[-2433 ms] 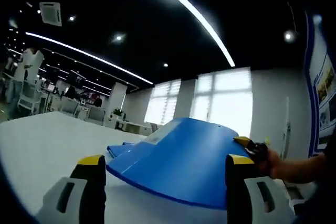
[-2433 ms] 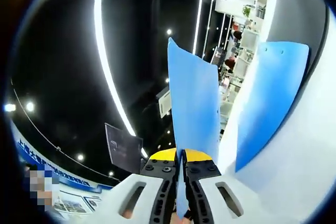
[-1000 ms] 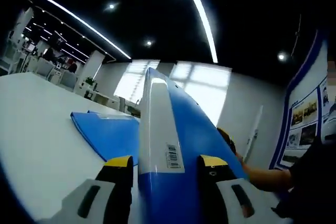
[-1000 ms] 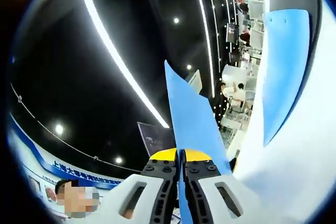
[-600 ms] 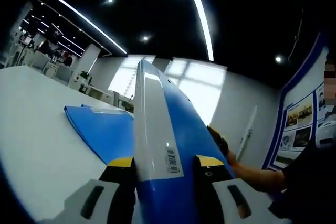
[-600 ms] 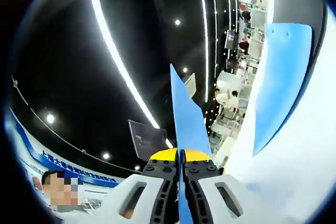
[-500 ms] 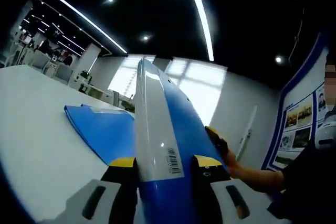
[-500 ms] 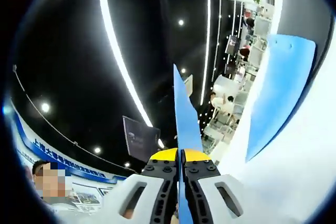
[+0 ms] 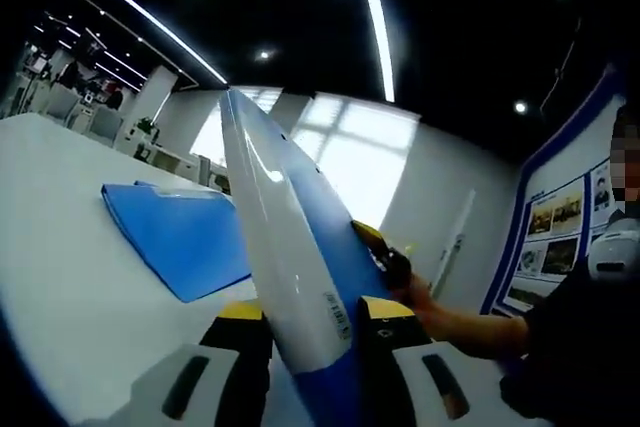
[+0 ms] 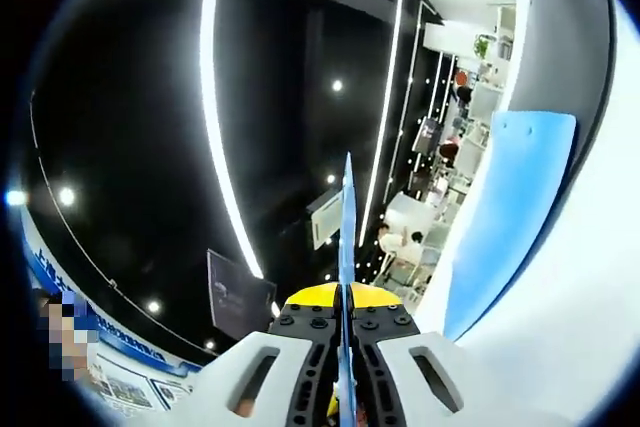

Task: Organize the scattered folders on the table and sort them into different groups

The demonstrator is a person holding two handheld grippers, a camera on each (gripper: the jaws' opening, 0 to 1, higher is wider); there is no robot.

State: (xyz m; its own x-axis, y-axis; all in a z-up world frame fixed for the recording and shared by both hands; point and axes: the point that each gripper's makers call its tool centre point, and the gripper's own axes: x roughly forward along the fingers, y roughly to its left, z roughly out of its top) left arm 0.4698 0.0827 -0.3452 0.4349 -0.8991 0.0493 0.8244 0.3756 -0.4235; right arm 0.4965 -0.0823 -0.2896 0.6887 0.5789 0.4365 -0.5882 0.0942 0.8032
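Tilted further than half a second ago, the stiff blue plastic folder with a white spine label (image 9: 300,267) now leans toward the upper left in the left gripper view, its narrow spine rising from between the fingers.

In the left gripper view, the left gripper (image 9: 312,312) has its two yellow-tipped fingers (image 9: 238,313) closed against either side of the folder's lower spine, gripping it. A small barcode sticker sits on the white label just above the right finger. Beyond the right finger, the right gripper (image 9: 372,243) pinches the folder's far edge, with a person's hand (image 9: 425,299) behind it.

Left of the fingers, a second flat blue plastic folder (image 9: 175,232) lies on the white desk (image 9: 60,247), well apart from the held one.

In the right gripper view, the right gripper (image 10: 345,299) has its yellow-tipped fingers (image 10: 312,299) pressed almost together on the thin edge of the held folder (image 10: 346,217), which rises straight up from between them as a narrow blue sliver. To the right of the fingers, the flat folder (image 10: 505,212) lies on the desk (image 10: 560,337), and a dark grey folder (image 10: 555,37) lies beyond it.
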